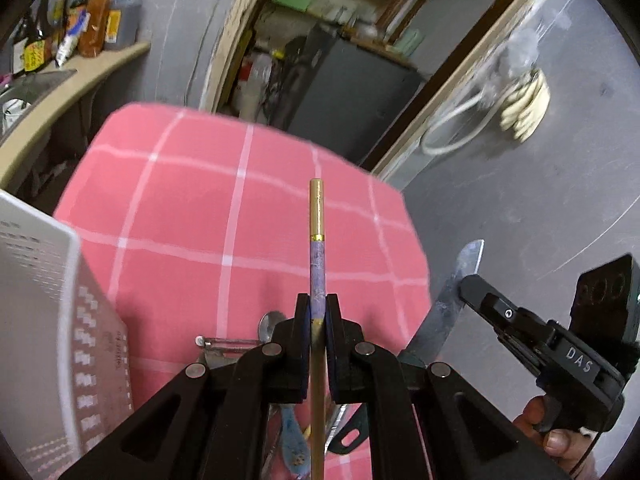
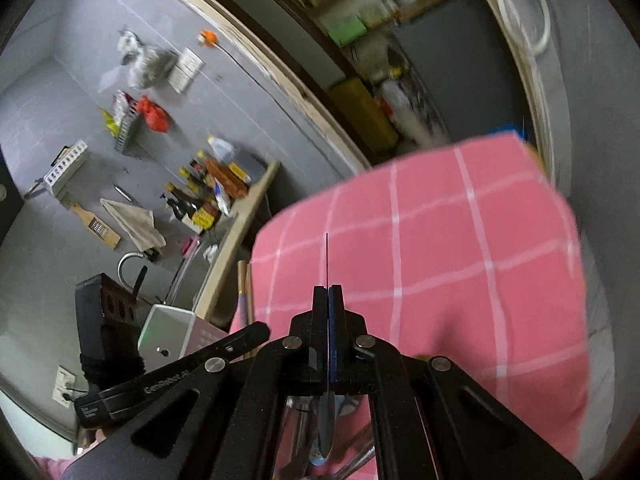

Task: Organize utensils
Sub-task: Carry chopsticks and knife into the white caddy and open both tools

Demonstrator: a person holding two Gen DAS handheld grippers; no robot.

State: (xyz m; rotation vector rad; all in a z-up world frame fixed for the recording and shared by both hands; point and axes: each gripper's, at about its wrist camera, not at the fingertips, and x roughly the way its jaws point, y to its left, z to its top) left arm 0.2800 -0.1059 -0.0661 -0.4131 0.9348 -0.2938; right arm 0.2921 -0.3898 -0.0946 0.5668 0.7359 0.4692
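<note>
My left gripper (image 1: 318, 304) is shut on a chopstick (image 1: 317, 240) with a gold tip and a purple shaft, which points away over the pink checked tablecloth (image 1: 200, 220). To its right, my right gripper (image 1: 466, 284) is shut on a knife (image 1: 450, 316), gripped by its steel blade. In the right wrist view the knife (image 2: 327, 260) shows edge-on between the closed fingers of the right gripper (image 2: 328, 292). The left gripper (image 2: 256, 330) and its chopstick (image 2: 245, 288) appear there at the left. Both grippers hang above the cloth.
A white perforated basket (image 1: 48, 320) stands at the table's left edge. More utensils lie under the grippers, among them a spoon (image 1: 272, 322) and a blue-handled piece (image 1: 294, 440). A counter with bottles (image 1: 80, 20) runs along the grey wall.
</note>
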